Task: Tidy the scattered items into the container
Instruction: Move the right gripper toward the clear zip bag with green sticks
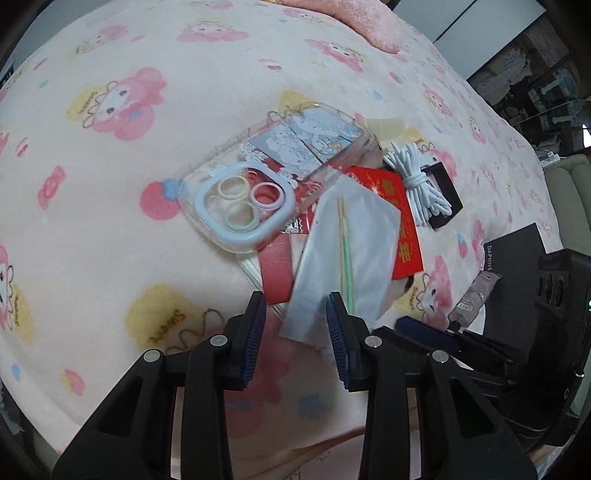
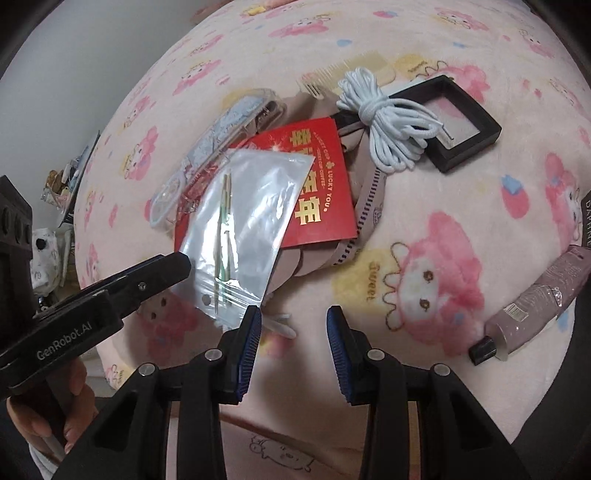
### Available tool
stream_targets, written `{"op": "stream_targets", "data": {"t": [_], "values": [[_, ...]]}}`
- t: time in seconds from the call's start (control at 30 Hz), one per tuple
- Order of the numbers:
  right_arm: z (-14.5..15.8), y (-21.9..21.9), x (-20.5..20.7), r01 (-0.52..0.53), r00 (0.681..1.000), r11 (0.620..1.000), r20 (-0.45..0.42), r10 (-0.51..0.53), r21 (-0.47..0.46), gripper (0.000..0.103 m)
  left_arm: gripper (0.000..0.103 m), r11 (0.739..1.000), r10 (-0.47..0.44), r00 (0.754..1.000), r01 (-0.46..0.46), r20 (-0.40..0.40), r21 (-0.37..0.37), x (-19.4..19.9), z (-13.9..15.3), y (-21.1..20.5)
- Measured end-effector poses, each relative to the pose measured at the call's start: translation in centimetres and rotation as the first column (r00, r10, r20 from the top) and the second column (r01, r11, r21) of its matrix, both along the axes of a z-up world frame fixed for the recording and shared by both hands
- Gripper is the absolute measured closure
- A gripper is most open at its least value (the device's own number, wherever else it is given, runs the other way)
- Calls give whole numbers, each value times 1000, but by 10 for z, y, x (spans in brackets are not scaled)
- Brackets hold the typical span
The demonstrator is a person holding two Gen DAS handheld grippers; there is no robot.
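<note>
A pile lies on the pink cartoon blanket [image 1: 110,229]: a clear phone case [image 1: 273,170], a red envelope [image 2: 317,184], a clear zip bag with thin green sticks [image 1: 347,258] [image 2: 251,218], a white cord bundle [image 1: 417,181] [image 2: 391,122], a black square frame [image 2: 461,122], a cream comb [image 2: 343,74] and a striped ribbon [image 2: 369,206]. My left gripper [image 1: 295,332] is open, its jaws either side of the zip bag's near edge; it also shows in the right wrist view [image 2: 177,266]. My right gripper [image 2: 293,343] is open and empty above bare blanket.
A pink tube with a black cap [image 2: 532,306] [image 1: 471,299] lies at the right beside a black box marked DAPHNE [image 1: 517,251]. A pink pillow [image 1: 354,22] sits at the far end. Shelves and furniture stand beyond the bed's right edge.
</note>
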State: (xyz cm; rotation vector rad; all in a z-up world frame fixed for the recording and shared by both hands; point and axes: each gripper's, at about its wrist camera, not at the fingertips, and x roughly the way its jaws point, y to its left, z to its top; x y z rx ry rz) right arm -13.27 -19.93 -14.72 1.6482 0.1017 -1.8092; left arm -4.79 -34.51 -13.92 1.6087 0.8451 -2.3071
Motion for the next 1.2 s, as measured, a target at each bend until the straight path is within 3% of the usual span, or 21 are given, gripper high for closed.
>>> {"op": "stream_targets", "data": {"t": [0.07, 0.17, 0.3, 0.4, 0.47, 0.53, 0.67, 0.73, 0.83, 1.03, 1.13, 1.2], "values": [[-1, 2, 0, 15, 1000, 1000, -3, -15, -20, 69, 70, 998, -49, 999, 50, -18, 48, -2, 3, 9], [9, 14, -1, 74, 994, 997, -77, -75, -10, 69, 70, 984, -104, 993, 111, -56, 141, -3, 10, 17], [23, 41, 1, 164, 977, 986, -137, -166, -23, 69, 69, 985, -152, 987, 157, -59, 77, 0, 24, 24], [16, 53, 4, 167, 984, 985, -48, -169, -38, 69, 69, 992, -124, 991, 125, -57, 24, -2, 26, 15], [4, 55, 4, 161, 986, 985, 62, -157, -68, 69, 69, 995, -88, 994, 90, -58, 31, -8, 18, 1], [-6, 52, 4, 155, 983, 983, 115, -144, -100, 69, 70, 997, -58, 997, 60, -41, 49, -17, 7, -12], [-13, 38, 2, 146, 984, 980, 127, -128, -136, 69, 70, 995, -80, 996, 82, -32, 59, -28, 2, -10], [-15, 35, -5, 167, 978, 972, 154, -142, -164, 69, 70, 987, -123, 992, 126, -36, 99, -30, 2, -1], [-11, 38, -13, 208, 975, 963, 115, -190, -172, 69, 70, 971, -206, 977, 210, -47, 111, -32, 9, 15], [1, 54, -22, 283, 959, 944, 42, -280, -170, 70, 70, 985, -175, 976, 175, -129, -6, -51, 35, -4], [-11, 43, -28, 239, 966, 957, 142, -217, -167, 69, 70, 982, -190, 967, 190, -170, -17, -81, 34, -13], [-18, 38, -30, 234, 963, 955, 178, -202, -183, 69, 70, 978, -210, 965, 204, -155, -51, -100, 31, -13]]}}
